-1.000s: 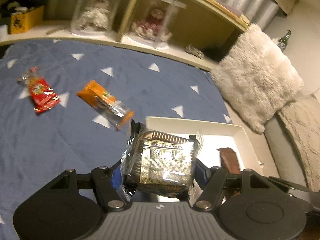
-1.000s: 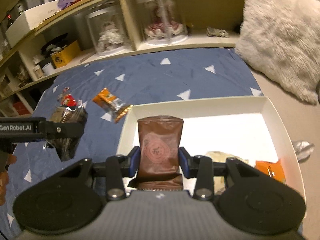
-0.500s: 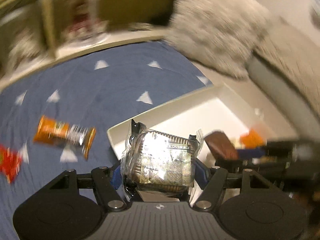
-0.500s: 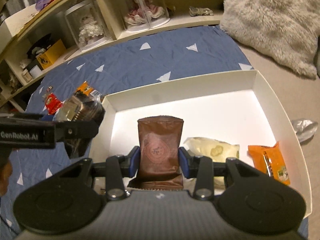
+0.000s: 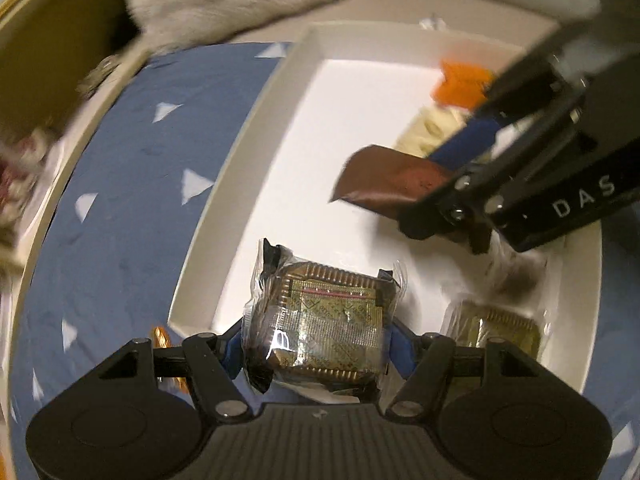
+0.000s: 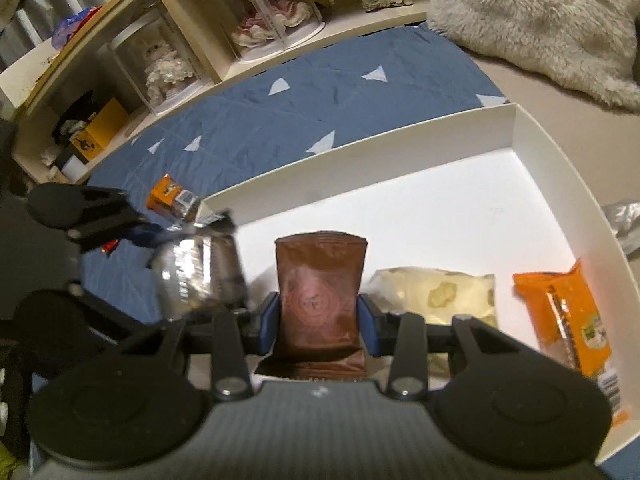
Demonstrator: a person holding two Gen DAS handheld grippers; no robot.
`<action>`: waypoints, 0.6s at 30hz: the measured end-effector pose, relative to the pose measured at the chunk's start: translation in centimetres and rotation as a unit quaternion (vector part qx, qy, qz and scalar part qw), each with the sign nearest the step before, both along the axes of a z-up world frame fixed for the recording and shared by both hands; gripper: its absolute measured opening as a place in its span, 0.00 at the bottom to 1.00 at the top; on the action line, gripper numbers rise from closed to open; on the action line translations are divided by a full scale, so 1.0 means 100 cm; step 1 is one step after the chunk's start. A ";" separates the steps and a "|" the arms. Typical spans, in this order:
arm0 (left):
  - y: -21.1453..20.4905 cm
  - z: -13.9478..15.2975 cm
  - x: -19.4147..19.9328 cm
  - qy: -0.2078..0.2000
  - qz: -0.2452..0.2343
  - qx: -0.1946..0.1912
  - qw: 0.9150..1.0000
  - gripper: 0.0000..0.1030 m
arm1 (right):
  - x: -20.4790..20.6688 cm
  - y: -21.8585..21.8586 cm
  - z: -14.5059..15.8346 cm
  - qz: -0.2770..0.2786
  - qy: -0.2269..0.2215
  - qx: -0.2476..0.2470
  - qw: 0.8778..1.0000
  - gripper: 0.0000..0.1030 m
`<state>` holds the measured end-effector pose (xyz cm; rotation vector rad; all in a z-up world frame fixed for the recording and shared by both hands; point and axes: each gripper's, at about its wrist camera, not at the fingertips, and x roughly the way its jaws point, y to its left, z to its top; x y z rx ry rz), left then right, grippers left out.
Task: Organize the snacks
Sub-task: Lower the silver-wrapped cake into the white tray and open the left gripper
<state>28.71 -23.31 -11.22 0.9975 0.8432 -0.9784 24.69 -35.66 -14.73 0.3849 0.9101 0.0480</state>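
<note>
My left gripper (image 5: 318,354) is shut on a clear-wrapped gold and black snack pack (image 5: 324,332), held over the near left corner of the white box (image 5: 248,148). My right gripper (image 6: 319,322) is shut on a brown pouch (image 6: 320,292), held above the floor of the white box (image 6: 360,164). The brown pouch (image 5: 384,188) and right gripper also show in the left wrist view. A pale yellow packet (image 6: 436,292) and an orange packet (image 6: 564,312) lie in the box. A second gold pack (image 5: 496,328) lies in it.
The box lies on a blue quilt with white triangles (image 6: 280,112). An orange-wrapped snack (image 6: 170,200) lies on the quilt left of the box. A furry grey cushion (image 6: 540,20) is at the back right. Shelves with doll cases (image 6: 168,60) line the back.
My left gripper has swung right with its pack, from over the quilt to over the box's corner. My right gripper has moved further over the box with the brown pouch.
</note>
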 end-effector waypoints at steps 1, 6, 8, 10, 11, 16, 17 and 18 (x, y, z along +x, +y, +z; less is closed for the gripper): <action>-0.002 -0.002 -0.001 -0.009 -0.014 0.004 1.000 0.69 | 0.001 0.001 -0.001 0.001 0.002 0.001 1.000 0.45; -0.004 -0.017 0.007 -0.012 -0.009 0.013 1.000 0.70 | 0.010 0.004 -0.011 0.007 0.021 0.006 1.000 0.45; -0.003 -0.019 0.011 -0.011 -0.002 0.010 1.000 0.81 | 0.014 0.006 -0.016 0.010 0.029 0.004 1.000 0.45; 0.001 -0.017 0.013 -0.027 0.013 0.004 1.000 0.97 | 0.016 0.009 -0.020 0.013 0.033 -0.003 0.999 0.46; 0.003 -0.015 0.013 -0.032 0.016 -0.002 0.999 0.98 | 0.018 0.010 -0.021 0.016 0.035 -0.008 0.999 0.48; 0.013 -0.002 0.016 -0.008 0.046 -0.032 0.998 0.98 | 0.019 0.015 -0.020 0.027 0.046 -0.038 0.998 0.59; 0.015 -0.001 0.015 -0.008 0.051 -0.035 0.998 0.98 | 0.018 0.015 -0.019 0.026 0.045 -0.035 0.998 0.59; 0.016 0.000 0.015 -0.008 0.053 -0.037 0.998 0.98 | 0.018 0.014 -0.018 0.024 0.044 -0.032 0.998 0.59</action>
